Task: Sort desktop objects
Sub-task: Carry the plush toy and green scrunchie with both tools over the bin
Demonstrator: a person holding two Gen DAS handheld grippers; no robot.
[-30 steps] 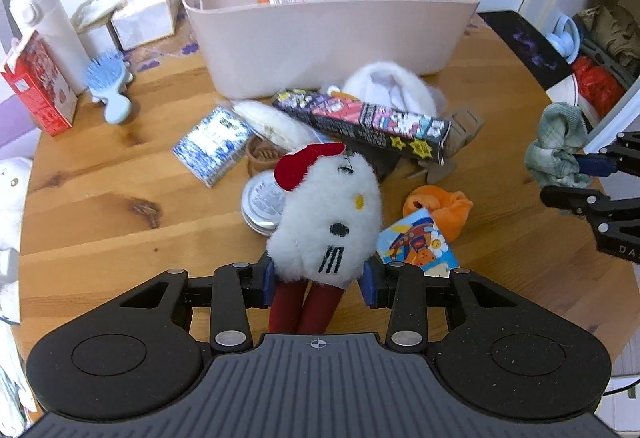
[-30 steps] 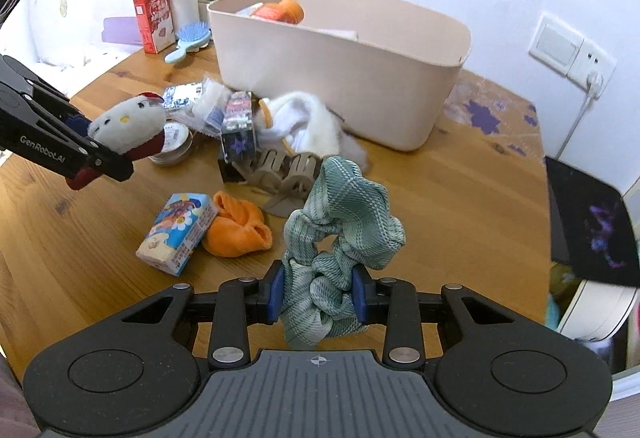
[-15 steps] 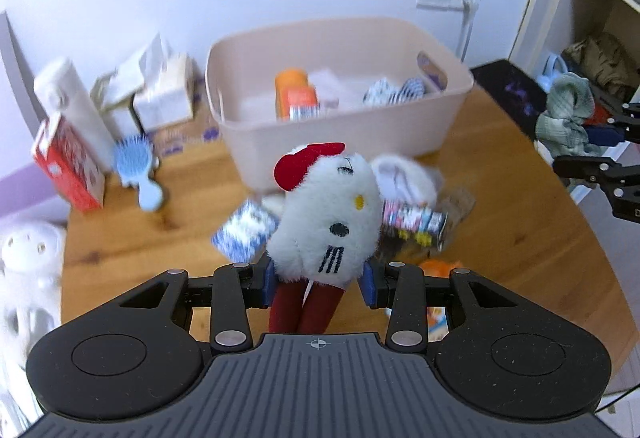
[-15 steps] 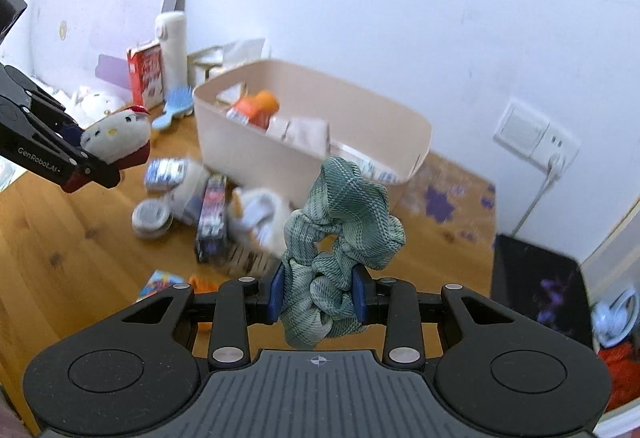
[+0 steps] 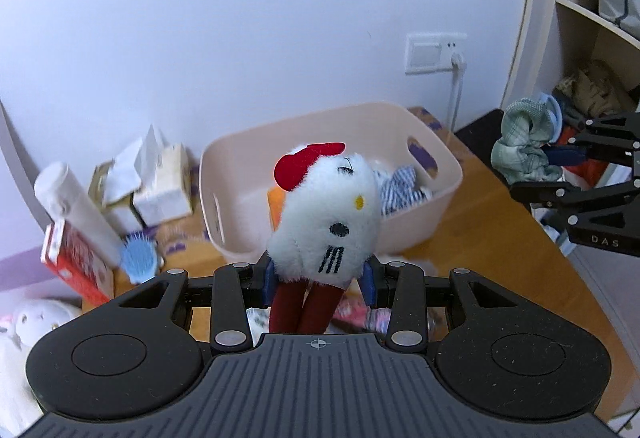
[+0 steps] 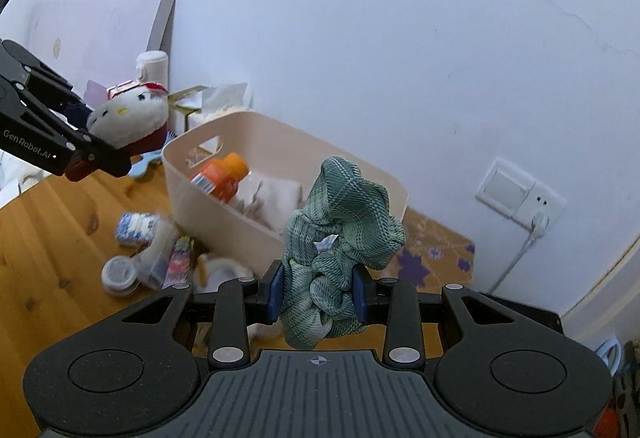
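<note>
My left gripper is shut on a white plush cat toy with a red bow and dark red legs, held in the air in front of the beige bin. My right gripper is shut on a green plaid scrunchie, also lifted, near the bin. In the right wrist view the left gripper with the plush shows at the left. The left wrist view shows the right gripper with the scrunchie at its right edge. The bin holds an orange bottle and cloth items.
Loose items lie on the round wooden table before the bin: a blue patterned packet, a round tin, a long printed box. Tissue boxes, a white bottle, a red carton and a blue hairbrush stand at the left.
Both grippers have risen from the table and tilted up, each still holding its item. The bin and the table clutter now sit lower and farther in both views.
</note>
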